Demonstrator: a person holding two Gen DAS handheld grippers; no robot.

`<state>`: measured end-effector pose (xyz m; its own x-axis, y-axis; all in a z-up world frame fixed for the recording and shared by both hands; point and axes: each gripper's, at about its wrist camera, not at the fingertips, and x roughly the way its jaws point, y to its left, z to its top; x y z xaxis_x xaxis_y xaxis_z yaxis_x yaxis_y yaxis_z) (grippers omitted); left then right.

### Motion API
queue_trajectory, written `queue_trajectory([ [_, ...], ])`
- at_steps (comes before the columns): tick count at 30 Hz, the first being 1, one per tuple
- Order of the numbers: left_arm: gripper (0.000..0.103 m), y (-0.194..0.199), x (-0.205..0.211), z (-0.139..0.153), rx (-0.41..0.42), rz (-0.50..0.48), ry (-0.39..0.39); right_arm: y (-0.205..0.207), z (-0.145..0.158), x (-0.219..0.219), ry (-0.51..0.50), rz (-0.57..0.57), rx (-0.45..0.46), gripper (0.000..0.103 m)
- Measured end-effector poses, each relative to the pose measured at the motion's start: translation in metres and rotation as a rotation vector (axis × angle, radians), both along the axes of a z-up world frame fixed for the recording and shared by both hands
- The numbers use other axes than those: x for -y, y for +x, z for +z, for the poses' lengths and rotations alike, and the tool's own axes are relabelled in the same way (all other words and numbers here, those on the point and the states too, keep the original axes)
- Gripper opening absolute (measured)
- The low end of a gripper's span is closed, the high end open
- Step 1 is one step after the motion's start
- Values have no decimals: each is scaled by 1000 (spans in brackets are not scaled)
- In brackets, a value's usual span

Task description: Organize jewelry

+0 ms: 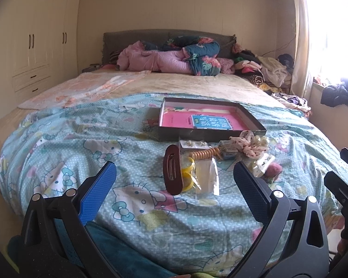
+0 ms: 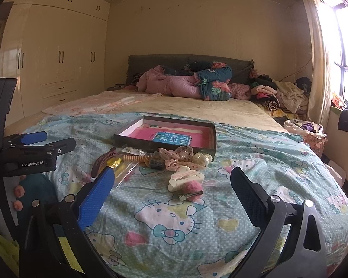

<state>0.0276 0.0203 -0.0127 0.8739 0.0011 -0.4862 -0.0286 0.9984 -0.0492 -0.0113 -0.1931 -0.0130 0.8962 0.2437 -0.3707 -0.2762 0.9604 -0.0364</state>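
A shallow dark box [image 1: 211,131] [image 2: 164,142] with a pink lining lies open on the Hello Kitty bedspread [image 1: 81,153]. In front of it lies a loose pile of hair accessories: a brown oval clip [image 1: 172,173] [image 2: 102,162], a yellow ring [image 1: 188,173], an orange coil tie [image 1: 203,154], a dotted scrunchie [image 1: 250,148] [image 2: 176,158], a white claw clip [image 2: 185,177] and a pink fuzzy clip [image 2: 192,190]. My left gripper [image 1: 174,183] is open, just short of the brown clip. My right gripper [image 2: 171,192] is open, around the white and pink clips.
Rolled pink and floral quilts [image 1: 174,58] lie at the headboard. A clothes heap [image 1: 262,69] fills the bed's far right. Wardrobes [image 1: 34,46] stand left, a bright window [image 2: 345,58] right. The left gripper also shows at the left edge of the right wrist view [image 2: 34,148].
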Motion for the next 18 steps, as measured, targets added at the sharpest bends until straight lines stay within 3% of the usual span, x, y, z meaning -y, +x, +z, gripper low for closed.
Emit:
queue_trajectory([
  [18, 93, 72, -13, -22, -151, 23, -40, 63, -25, -8, -45, 57, -132, 97],
])
